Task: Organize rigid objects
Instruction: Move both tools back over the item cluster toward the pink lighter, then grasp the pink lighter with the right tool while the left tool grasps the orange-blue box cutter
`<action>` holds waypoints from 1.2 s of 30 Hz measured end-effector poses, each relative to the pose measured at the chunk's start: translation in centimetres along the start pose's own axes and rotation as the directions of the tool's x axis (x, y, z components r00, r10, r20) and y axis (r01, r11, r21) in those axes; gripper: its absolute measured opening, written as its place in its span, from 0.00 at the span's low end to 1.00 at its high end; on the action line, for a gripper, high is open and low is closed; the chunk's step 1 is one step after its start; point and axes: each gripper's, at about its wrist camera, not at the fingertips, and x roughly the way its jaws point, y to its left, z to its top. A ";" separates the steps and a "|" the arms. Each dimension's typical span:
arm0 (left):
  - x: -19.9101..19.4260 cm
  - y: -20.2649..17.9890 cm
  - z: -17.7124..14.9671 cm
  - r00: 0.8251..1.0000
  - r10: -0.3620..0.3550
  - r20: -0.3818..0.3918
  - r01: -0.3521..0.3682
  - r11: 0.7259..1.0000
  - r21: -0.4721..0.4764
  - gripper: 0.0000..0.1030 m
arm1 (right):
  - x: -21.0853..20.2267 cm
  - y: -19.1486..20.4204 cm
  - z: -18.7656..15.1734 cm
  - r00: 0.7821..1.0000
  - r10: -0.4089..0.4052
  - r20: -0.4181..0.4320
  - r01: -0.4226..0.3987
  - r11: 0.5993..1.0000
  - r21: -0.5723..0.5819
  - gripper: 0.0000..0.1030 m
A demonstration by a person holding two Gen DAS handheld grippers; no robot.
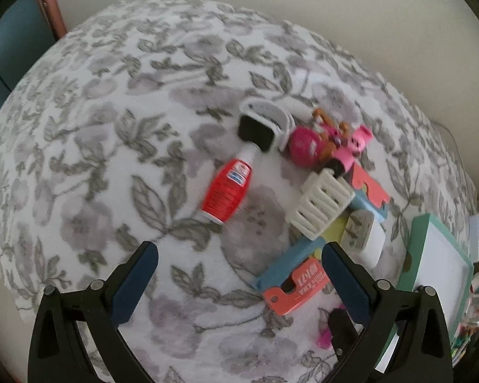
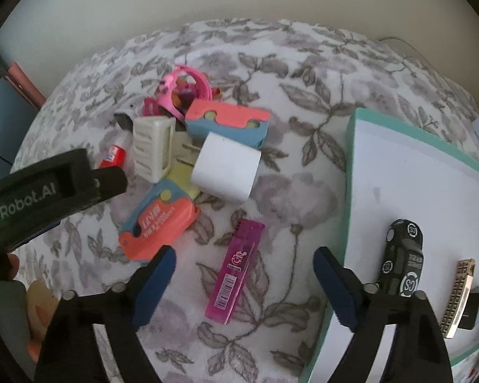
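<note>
The right tongs (image 2: pixel 244 282) gape wide, empty, above the pink case (image 2: pixel 234 271); the left tongs (image 1: pixel 239 269) likewise released.

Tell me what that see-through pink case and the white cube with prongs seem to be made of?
Pink case: likely thin translucent plastic, glossy; the cloth pattern shows faintly through it. White cube: smooth matte plastic shell with metal-looking prongs, probably a plug charger.

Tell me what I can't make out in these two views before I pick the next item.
- Right wrist view: the red bottle is mostly hidden behind the left claw's body.
- Right wrist view: the black box in the tray is partly hidden behind the patterned bar.
- Left wrist view: label text on the orange case is blurred.
</note>
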 end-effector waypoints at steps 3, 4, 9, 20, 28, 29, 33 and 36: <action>0.9 -0.5 -0.2 0.999 -0.026 -0.035 0.026 1.000 0.017 0.99 | 0.4 0.4 -0.2 1.000 -0.008 -0.005 0.008 1.000 -0.020 0.80; 1.2 -0.6 -0.3 0.998 -0.033 -0.047 0.034 0.999 0.024 0.99 | 0.5 0.5 -0.2 1.000 -0.010 -0.009 0.010 1.000 -0.020 0.80; 2.0 -1.5 -0.8 0.997 -0.036 -0.074 0.041 0.997 0.072 0.99 | 1.5 0.2 -0.4 0.999 -0.029 -0.037 0.029 0.999 -0.015 0.71; 3.6 -4.1 -1.8 0.996 -0.001 -0.091 0.017 0.985 0.173 0.99 | 1.2 0.2 -0.8 0.997 -0.065 -0.035 0.064 0.998 -0.029 0.55; 3.9 -7.1 -1.7 0.995 -0.033 -0.089 0.053 0.971 0.234 0.72 | 0.6 -1.0 -0.8 0.996 -0.081 -0.034 0.081 0.997 -0.017 0.40; 3.8 -7.4 -1.7 0.995 -0.043 -0.091 0.064 0.969 0.238 0.68 | 0.7 -1.1 -0.6 0.996 -0.081 -0.035 0.080 0.997 -0.012 0.37; 3.6 -8.4 -2.1 0.996 -0.030 -0.084 0.052 0.959 0.279 0.59 | 0.5 -2.0 -0.5 0.996 -0.078 -0.035 0.078 0.997 0.000 0.32; 3.6 -9.4 -2.4 0.997 -0.011 -0.080 0.036 0.949 0.313 0.54 | 0.4 -2.3 -0.5 0.997 -0.067 -0.036 0.068 0.998 0.015 0.32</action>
